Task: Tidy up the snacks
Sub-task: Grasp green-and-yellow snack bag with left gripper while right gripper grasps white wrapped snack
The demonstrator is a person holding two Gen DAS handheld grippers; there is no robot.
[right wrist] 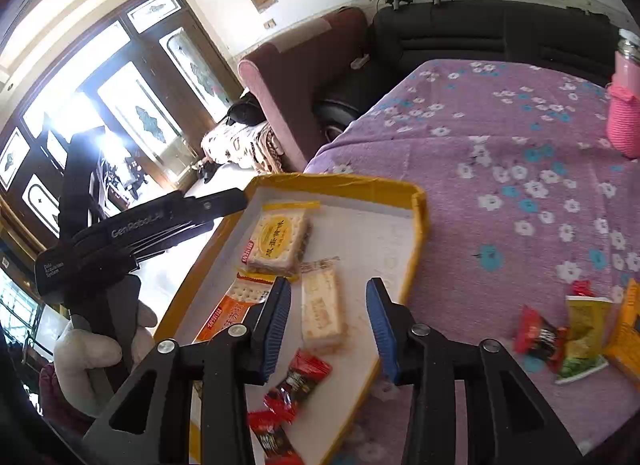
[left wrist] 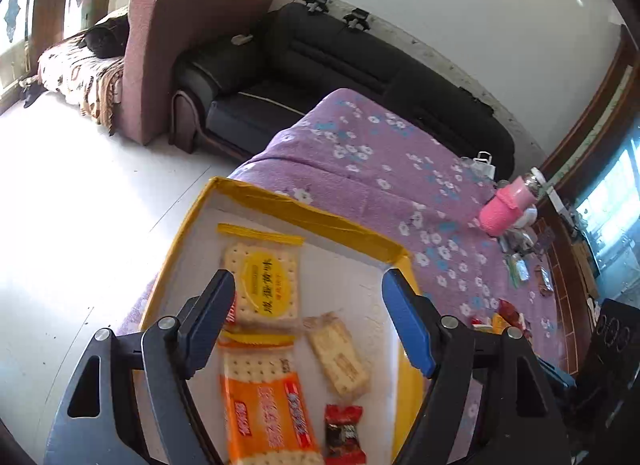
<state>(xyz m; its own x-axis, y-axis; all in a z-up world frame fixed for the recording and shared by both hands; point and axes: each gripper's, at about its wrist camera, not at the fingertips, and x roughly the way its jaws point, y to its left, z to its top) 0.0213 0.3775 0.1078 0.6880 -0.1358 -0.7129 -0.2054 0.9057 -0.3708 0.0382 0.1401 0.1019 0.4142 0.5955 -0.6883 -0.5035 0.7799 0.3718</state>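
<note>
A yellow-rimmed white tray (left wrist: 304,211) (right wrist: 340,181) lies on a purple flowered cloth. It holds a yellow cracker pack (left wrist: 264,289) (right wrist: 280,241), an orange cracker pack (left wrist: 268,413) (right wrist: 228,313), a small clear-wrapped cracker (left wrist: 340,357) (right wrist: 322,313) and red candies (left wrist: 344,433) (right wrist: 300,381). My left gripper (left wrist: 310,285) hangs open above the tray with nothing gripped. My right gripper (right wrist: 329,285) stands open over the small cracker, its pads clear of the wrapper. A gloved hand (right wrist: 100,349) holds the left gripper at the tray's left edge.
Loose snacks lie on the cloth right of the tray: a red candy (right wrist: 536,335), a green-yellow packet (right wrist: 582,337) and an orange packet (right wrist: 628,329). A pink bottle (left wrist: 506,205) (right wrist: 624,113) stands at the far right. A black sofa (left wrist: 320,65) sits behind the table.
</note>
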